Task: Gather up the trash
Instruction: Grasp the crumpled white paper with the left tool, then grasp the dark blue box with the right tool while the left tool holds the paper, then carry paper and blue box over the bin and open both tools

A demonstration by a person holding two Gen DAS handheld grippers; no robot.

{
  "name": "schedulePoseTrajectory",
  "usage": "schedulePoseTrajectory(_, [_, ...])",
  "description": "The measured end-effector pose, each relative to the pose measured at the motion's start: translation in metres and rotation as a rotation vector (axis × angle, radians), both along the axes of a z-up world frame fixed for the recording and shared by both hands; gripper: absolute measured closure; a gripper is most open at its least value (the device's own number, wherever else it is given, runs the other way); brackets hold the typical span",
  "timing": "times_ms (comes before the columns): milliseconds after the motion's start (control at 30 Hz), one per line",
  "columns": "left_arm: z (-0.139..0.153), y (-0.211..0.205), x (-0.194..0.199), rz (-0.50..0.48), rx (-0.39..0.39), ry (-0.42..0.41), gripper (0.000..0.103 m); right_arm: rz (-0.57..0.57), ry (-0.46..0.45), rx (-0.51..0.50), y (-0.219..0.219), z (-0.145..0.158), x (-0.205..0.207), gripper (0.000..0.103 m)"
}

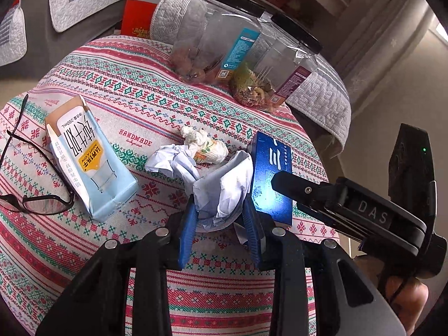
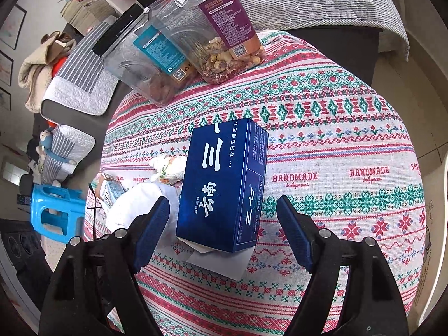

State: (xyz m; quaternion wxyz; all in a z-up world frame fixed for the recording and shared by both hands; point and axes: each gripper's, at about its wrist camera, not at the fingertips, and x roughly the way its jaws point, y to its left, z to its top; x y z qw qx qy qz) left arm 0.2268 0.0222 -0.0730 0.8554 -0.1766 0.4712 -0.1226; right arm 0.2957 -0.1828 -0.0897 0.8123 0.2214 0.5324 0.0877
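My left gripper (image 1: 221, 218) is shut on a crumpled white paper (image 1: 224, 193), held just above the patterned tablecloth (image 1: 112, 84). More crumpled white paper (image 1: 170, 162) and a wadded printed tissue (image 1: 205, 144) lie just beyond it. A light blue milk carton (image 1: 89, 162) lies on its side at the left. A dark blue box (image 2: 224, 184) lies between the open jaws of my right gripper (image 2: 224, 218), which does not touch it; the box also shows in the left wrist view (image 1: 273, 173). The white paper shows left of the box in the right wrist view (image 2: 140, 204).
Two clear jars with black lids, one with a teal label (image 1: 215, 36) and one with a purple label (image 1: 280, 70), stand at the table's far side. Glasses (image 1: 33, 196) lie at the left edge. A blue plastic stool (image 2: 56, 212) stands on the floor beside the table.
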Motion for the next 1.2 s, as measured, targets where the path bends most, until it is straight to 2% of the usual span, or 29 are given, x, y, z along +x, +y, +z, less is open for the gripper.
schedulePoseTrajectory(200, [-0.003,-0.007,-0.006,-0.025,0.020,0.010,0.071,0.030,0.020,-0.038,0.012,-0.009,0.006,0.029])
schedulePoseTrajectory(300, [-0.001,-0.012,-0.009,-0.036,0.035,0.005,0.071,0.044,0.017,-0.064,0.014,-0.008,0.004,0.044])
schedulePoseTrajectory(400, [0.002,-0.020,-0.011,-0.054,0.045,0.002,0.071,0.057,0.014,-0.088,0.012,-0.005,0.002,0.046])
schedulePoseTrajectory(500, [0.003,-0.028,-0.015,-0.071,0.035,0.006,0.071,0.026,0.011,-0.083,-0.002,-0.001,-0.004,0.047])
schedulePoseTrajectory(700, [0.014,-0.046,-0.027,-0.114,0.058,-0.011,0.071,-0.008,-0.024,-0.098,-0.028,0.026,-0.015,0.047])
schedulePoseTrajectory(833, [0.027,-0.058,-0.037,-0.138,0.054,-0.024,0.071,-0.036,-0.011,-0.094,-0.049,0.038,-0.028,0.047])
schedulePoseTrajectory(1200, [0.054,-0.115,-0.067,-0.233,0.078,-0.050,0.071,-0.111,-0.018,-0.084,-0.113,0.078,-0.074,0.047])
